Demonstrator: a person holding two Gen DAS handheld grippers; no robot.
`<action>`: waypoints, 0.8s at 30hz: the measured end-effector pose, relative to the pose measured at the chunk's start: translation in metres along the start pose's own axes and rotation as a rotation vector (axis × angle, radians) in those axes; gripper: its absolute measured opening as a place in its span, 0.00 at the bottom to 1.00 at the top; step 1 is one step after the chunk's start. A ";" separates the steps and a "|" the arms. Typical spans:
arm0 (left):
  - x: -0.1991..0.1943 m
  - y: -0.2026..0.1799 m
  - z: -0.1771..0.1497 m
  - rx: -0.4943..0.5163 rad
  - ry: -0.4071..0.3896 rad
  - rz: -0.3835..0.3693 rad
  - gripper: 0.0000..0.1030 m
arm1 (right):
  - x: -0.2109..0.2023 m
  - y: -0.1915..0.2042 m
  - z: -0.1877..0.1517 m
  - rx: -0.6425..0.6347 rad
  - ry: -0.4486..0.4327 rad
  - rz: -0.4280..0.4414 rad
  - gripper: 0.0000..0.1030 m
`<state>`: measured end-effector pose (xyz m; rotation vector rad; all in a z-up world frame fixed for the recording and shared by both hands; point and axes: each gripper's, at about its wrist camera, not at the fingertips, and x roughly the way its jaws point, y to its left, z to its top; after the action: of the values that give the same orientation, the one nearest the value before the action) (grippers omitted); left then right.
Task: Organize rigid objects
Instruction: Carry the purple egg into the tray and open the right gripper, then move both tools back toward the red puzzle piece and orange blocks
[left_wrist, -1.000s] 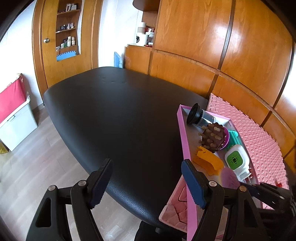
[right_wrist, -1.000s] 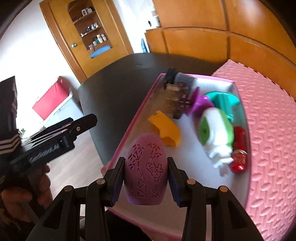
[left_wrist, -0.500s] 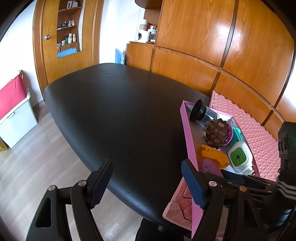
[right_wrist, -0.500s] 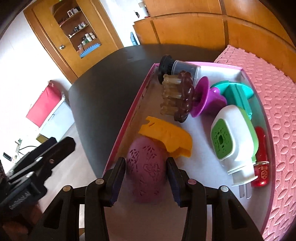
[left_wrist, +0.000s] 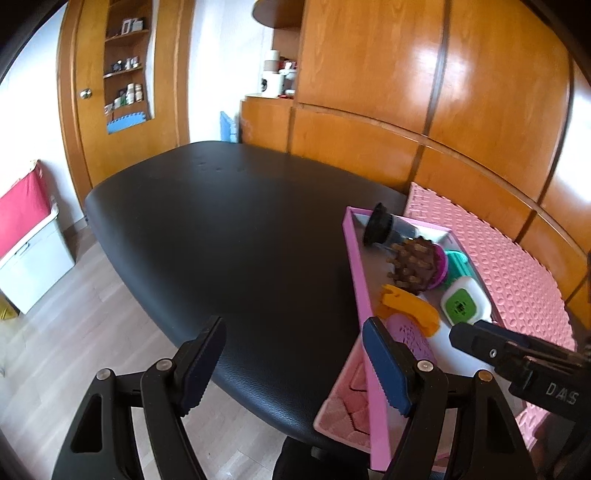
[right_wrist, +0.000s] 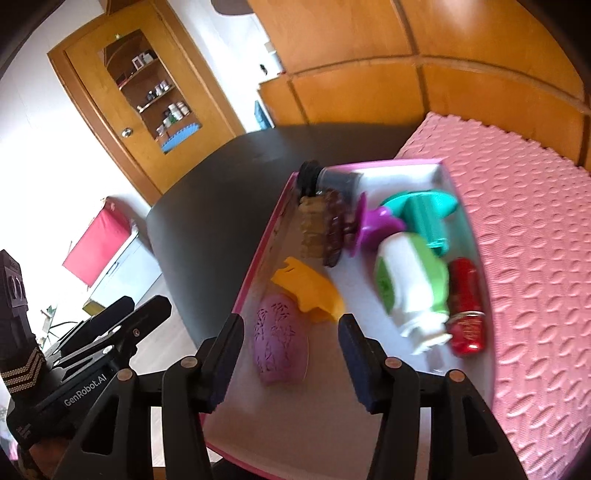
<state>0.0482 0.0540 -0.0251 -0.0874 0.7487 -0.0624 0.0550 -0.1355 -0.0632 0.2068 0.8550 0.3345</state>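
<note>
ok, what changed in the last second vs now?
The right tool set the purple egg-shaped piece down in the pink tray beside the yellow piece; its jaws have just been opening and now stand clear of it. The left tool stayed open and empty.

**Bright plastics in a pink tray**

The tray has pink walls and a white floor. In it lie a mauve egg-shaped piece with a cut-out leafy pattern, an orange piece, a white and green box and a red can. The bench is black; the mat is pink, embossed with ovals.
</note>
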 end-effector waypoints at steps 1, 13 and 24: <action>-0.002 -0.004 0.000 0.010 -0.002 -0.005 0.74 | -0.007 -0.002 -0.001 -0.006 -0.014 -0.017 0.52; -0.012 -0.052 -0.006 0.141 -0.010 -0.066 0.74 | -0.066 -0.035 -0.005 -0.060 -0.127 -0.225 0.52; -0.017 -0.100 -0.015 0.263 -0.001 -0.135 0.74 | -0.123 -0.101 -0.012 -0.015 -0.173 -0.397 0.52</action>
<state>0.0225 -0.0452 -0.0144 0.1125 0.7274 -0.2882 -0.0080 -0.2742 -0.0158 0.0476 0.7031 -0.0487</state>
